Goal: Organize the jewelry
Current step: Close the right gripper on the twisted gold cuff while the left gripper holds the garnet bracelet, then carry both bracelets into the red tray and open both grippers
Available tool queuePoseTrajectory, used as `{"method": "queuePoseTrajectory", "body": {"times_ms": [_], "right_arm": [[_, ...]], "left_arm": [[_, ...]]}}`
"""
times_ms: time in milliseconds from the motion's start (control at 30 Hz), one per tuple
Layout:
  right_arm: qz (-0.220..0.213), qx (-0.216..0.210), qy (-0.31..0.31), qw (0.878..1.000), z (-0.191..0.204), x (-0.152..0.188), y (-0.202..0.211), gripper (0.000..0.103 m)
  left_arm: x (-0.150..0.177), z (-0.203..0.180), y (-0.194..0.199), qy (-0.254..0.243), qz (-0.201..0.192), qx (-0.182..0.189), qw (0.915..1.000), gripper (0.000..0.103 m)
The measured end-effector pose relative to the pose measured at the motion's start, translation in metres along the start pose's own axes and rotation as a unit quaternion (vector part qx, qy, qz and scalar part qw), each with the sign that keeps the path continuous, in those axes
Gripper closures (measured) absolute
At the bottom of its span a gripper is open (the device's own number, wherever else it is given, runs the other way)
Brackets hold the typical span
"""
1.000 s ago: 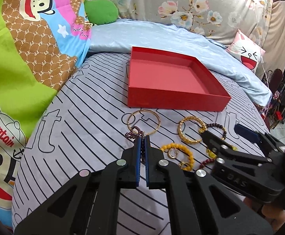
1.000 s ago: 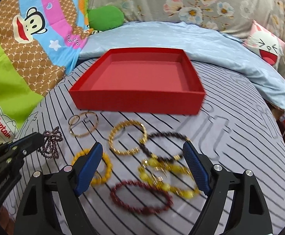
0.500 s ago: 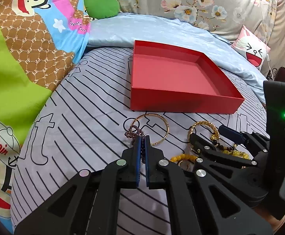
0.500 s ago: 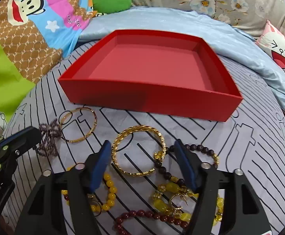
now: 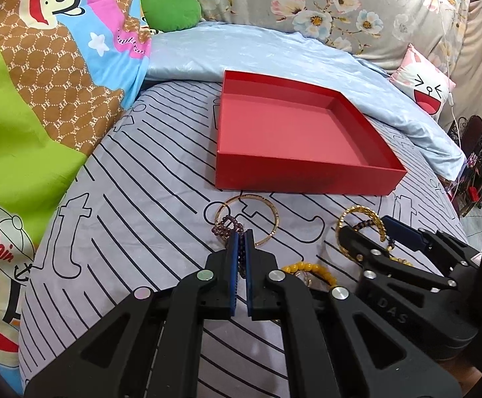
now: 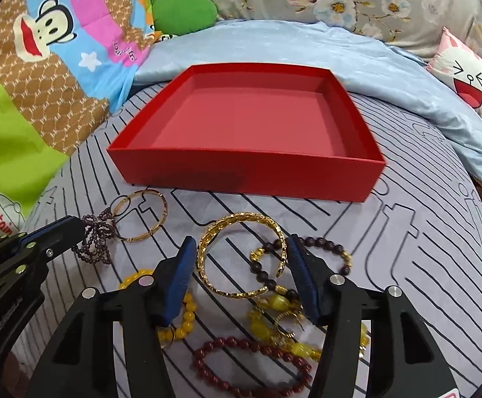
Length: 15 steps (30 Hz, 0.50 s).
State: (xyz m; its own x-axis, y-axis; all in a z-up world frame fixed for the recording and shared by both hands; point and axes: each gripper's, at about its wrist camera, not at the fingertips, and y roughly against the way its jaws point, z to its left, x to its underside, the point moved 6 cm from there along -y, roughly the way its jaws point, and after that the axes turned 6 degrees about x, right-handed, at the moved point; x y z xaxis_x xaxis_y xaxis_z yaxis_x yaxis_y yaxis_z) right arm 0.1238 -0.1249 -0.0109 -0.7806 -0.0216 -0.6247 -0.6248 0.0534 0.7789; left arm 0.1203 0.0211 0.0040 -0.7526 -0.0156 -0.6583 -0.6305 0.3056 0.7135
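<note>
An empty red box (image 5: 307, 172) (image 6: 247, 179) sits on the striped bed sheet. In front of it lie several bracelets. My left gripper (image 5: 241, 235) (image 6: 75, 232) is shut on a small purple bead bracelet (image 5: 227, 227) (image 6: 96, 242), beside a thin gold bangle (image 5: 274, 212) (image 6: 161, 215). My right gripper (image 6: 241, 248) (image 5: 367, 229) is open, its fingers either side of a wide gold cuff bracelet (image 6: 214, 235) (image 5: 350, 214). A dark bead bracelet (image 6: 327, 243), yellow bead bracelets (image 6: 187, 315) (image 5: 307, 268) and a red bead bracelet (image 6: 250, 358) lie near it.
A light blue quilt (image 5: 274, 49) lies behind the box. A cartoon-print blanket (image 5: 25, 99) rises on the left, with a green cushion (image 5: 171, 8). A pink face pillow (image 5: 423, 89) sits at the back right, near the bed's right edge.
My right gripper has moved forward and down over the gold cuff and narrowed its opening. My left gripper has stayed shut on the purple bracelet and lifted slightly toward the box.
</note>
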Motion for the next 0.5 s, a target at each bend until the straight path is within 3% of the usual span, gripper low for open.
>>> {"method": "queuePoseTrajectory", "body": {"times_ms": [267, 500], "right_arm": [[-0.008, -0.007, -0.017, 1.0, -0.015, -0.004, 0.022, 0.049], [-0.033, -0.008, -0.021, 0.999, -0.03, -0.037, 0.035, 0.049]], "left_arm": [[-0.017, -0.006, 0.017, 0.002, -0.009, 0.011, 0.9999, 0.1], [-0.057, -0.016, 0.02, -0.016, -0.021, 0.011, 0.9996, 0.1]]}}
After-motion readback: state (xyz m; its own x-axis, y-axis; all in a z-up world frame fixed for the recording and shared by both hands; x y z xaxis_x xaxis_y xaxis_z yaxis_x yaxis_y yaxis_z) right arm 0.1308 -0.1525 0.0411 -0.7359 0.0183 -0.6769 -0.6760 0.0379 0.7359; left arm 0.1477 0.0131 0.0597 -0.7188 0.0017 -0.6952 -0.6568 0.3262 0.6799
